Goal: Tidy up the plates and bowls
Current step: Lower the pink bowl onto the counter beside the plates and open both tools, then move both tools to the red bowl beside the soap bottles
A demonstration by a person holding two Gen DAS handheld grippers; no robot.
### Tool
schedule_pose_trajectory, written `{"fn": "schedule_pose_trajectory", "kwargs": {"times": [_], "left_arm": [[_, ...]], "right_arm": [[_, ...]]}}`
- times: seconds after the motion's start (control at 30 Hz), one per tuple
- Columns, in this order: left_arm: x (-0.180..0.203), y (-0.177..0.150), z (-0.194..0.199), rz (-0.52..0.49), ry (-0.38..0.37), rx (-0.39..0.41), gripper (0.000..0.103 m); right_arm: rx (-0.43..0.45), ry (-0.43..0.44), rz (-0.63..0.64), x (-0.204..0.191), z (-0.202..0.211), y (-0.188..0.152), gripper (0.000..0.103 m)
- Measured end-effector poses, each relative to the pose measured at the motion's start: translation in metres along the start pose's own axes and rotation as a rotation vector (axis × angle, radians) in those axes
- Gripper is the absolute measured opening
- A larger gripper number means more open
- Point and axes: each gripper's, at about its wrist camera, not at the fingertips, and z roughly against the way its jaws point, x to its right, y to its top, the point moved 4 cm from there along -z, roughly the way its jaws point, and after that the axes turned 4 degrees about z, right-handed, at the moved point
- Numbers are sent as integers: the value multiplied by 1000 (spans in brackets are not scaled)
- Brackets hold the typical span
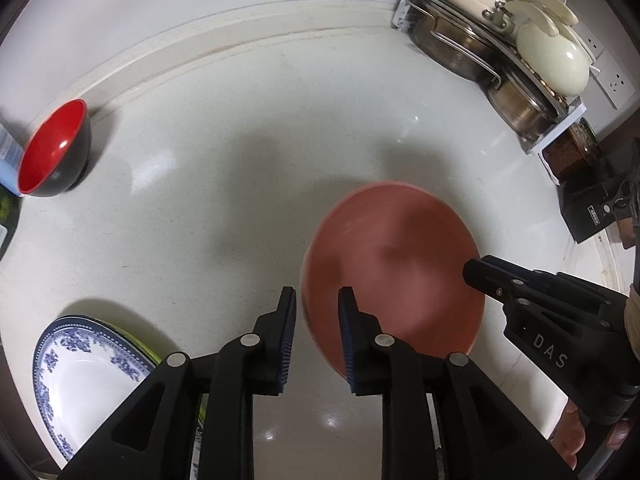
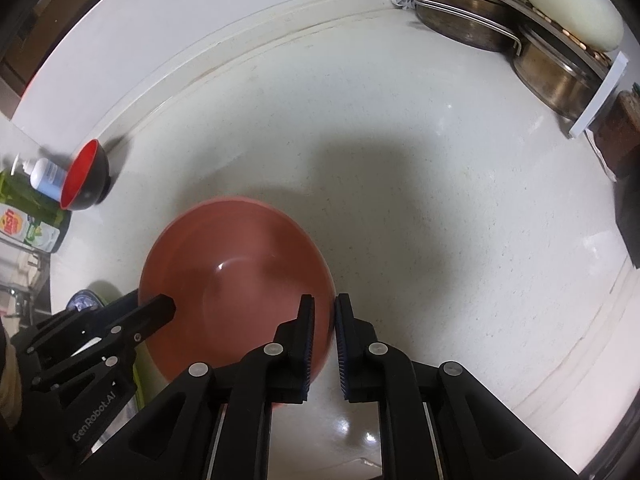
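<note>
The left gripper [image 1: 317, 300] is open a little, with the rim of the pink bowl [image 1: 394, 276] between its pads, not squeezed. The right gripper [image 2: 323, 308] pinches the bowl's other rim. The bowl is over the white counter [image 1: 224, 168]. Only the left view shows the blue-patterned plate [image 1: 80, 364]; only the right view shows the soap bottle [image 2: 46, 178] behind the red-and-black bowl [image 2: 86, 178].

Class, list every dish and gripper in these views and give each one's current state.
Pink bowl: upright, empty, rim between both grippers' jaws.
Left gripper: open, not pressing the rim.
Right gripper: shut on the pink bowl's rim.
Red-and-black bowl: upright, empty.
Blue-patterned plate: flat, empty, stacked on a green plate.
</note>
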Motion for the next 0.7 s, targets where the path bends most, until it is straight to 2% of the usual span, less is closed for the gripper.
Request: {"fn": "schedule_pose_trajectory", "kwargs": {"times": [0.03, 0.07, 0.13, 0.3, 0.4, 0.53, 0.7], "left_arm": [[-1, 1, 2, 3, 2, 7, 30], [-2, 1, 3, 10, 3, 12, 36], [-6, 2, 7, 21, -6, 21, 37], [-13, 6, 22, 33, 17, 74, 46], [-19, 8, 29, 39, 25, 98, 47], [-30, 11, 40, 61, 29, 123, 48], [-52, 11, 57, 86, 56, 169, 57]], "right_arm": [[6, -3, 1, 0, 1, 0, 15], [16, -11, -2, 1, 3, 0, 22], [31, -17, -2, 1, 7, 0, 31], [86, -26, 22, -8, 25, 2, 31], [111, -29, 43, -14, 34, 5, 31], [133, -14, 71, -25, 44, 7, 31], [155, 13, 109, -46, 50, 13, 31]]}}
